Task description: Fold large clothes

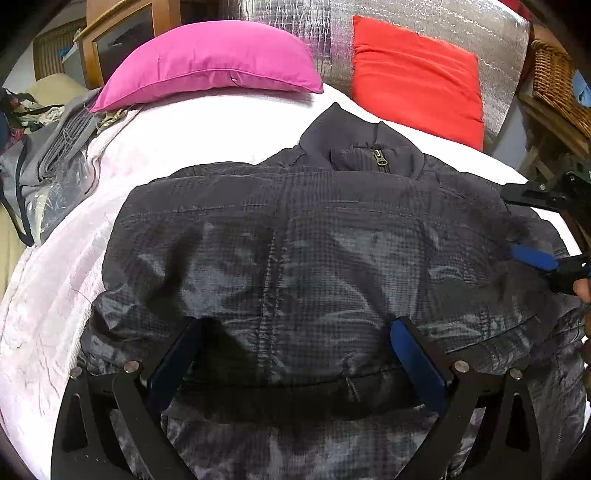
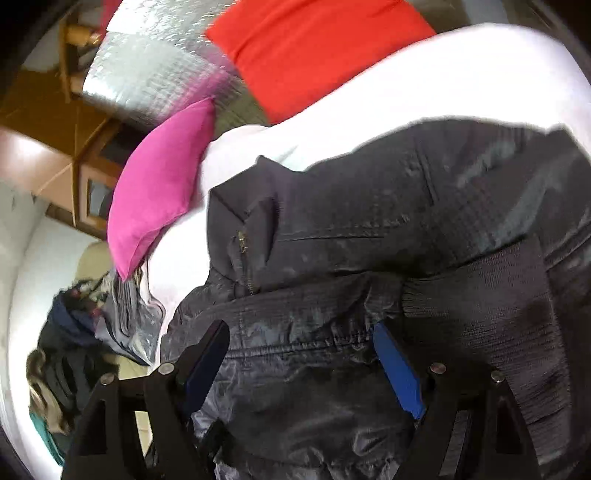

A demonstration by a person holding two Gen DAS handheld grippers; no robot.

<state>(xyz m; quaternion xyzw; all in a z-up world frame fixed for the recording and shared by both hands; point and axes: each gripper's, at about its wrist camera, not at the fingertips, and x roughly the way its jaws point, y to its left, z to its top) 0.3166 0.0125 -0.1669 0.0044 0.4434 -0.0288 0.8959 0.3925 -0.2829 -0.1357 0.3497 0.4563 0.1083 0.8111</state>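
Note:
A dark quilted jacket (image 1: 295, 240) lies spread on the white bed (image 1: 207, 129), collar and brass zipper pull (image 1: 377, 158) at the far end. My left gripper (image 1: 295, 332) hovers over the jacket's lower part near the hem band. Its blue pads (image 1: 413, 354) stand wide apart and grip nothing. My right gripper (image 1: 517, 225) enters from the right edge, over the jacket's right shoulder. In the right wrist view the right gripper (image 2: 299, 328) is open above the jacket (image 2: 369, 221). Puffy fabric lies between its fingers, and a ribbed cuff (image 2: 480, 314) sits just to the right.
A pink pillow (image 1: 207, 62) and a red pillow (image 1: 413, 74) rest at the head of the bed against a silver foil panel (image 1: 424, 22). Grey folded clothes (image 1: 55, 158) pile at the bed's left edge. A wicker basket (image 1: 557, 81) stands at the right.

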